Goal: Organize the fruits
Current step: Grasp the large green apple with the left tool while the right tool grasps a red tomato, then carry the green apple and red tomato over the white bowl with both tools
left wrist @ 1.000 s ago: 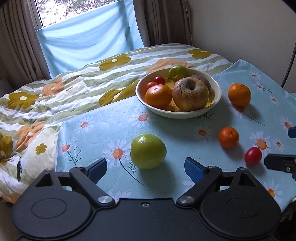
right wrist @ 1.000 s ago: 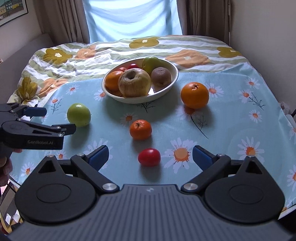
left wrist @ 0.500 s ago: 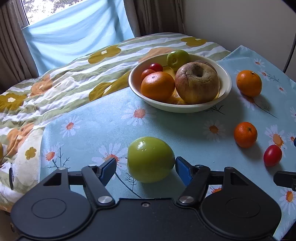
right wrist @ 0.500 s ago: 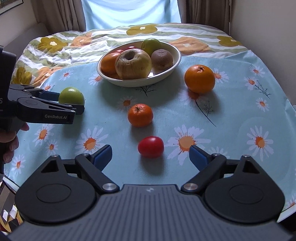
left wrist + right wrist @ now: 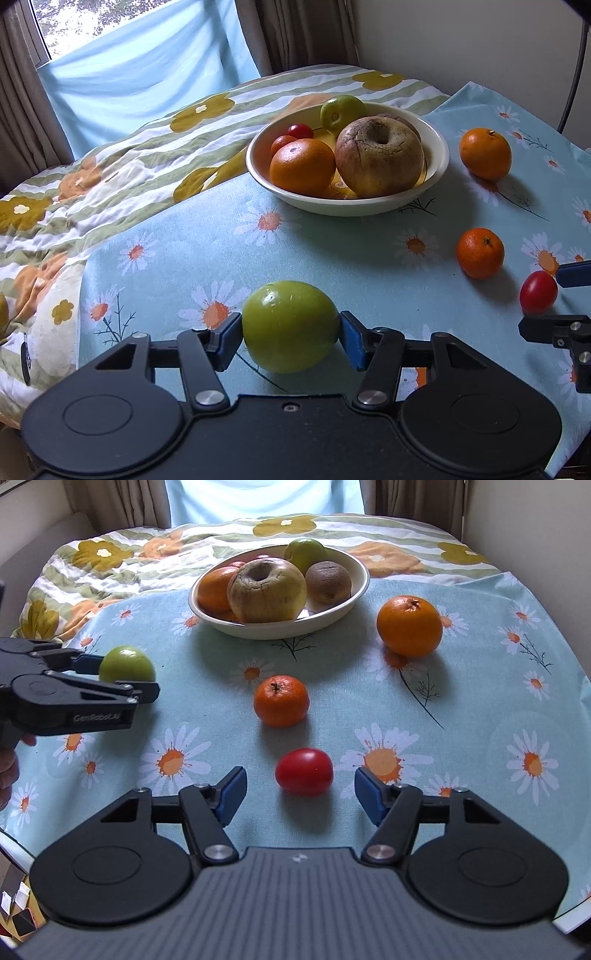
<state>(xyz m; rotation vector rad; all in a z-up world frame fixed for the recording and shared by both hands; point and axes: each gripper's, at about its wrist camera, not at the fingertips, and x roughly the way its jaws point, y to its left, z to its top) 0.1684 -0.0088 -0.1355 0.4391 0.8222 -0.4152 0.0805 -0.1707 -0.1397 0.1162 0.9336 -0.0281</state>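
With the bowl (image 5: pixel 347 206) waiting at twelve o'clock, the left gripper (image 5: pixel 291 334) has just closed its blue pads onto the green apple (image 5: pixel 291 326), ready to lift, while the right gripper (image 5: pixel 300 794), jaws narrowing but apart, now brackets the red tomato (image 5: pixel 303 771) untouched.

Right gripper (image 5: pixel 300 794) closing around red tomato (image 5: pixel 304 771), pads apart from it; mandarin (image 5: pixel 281 700) beyond.
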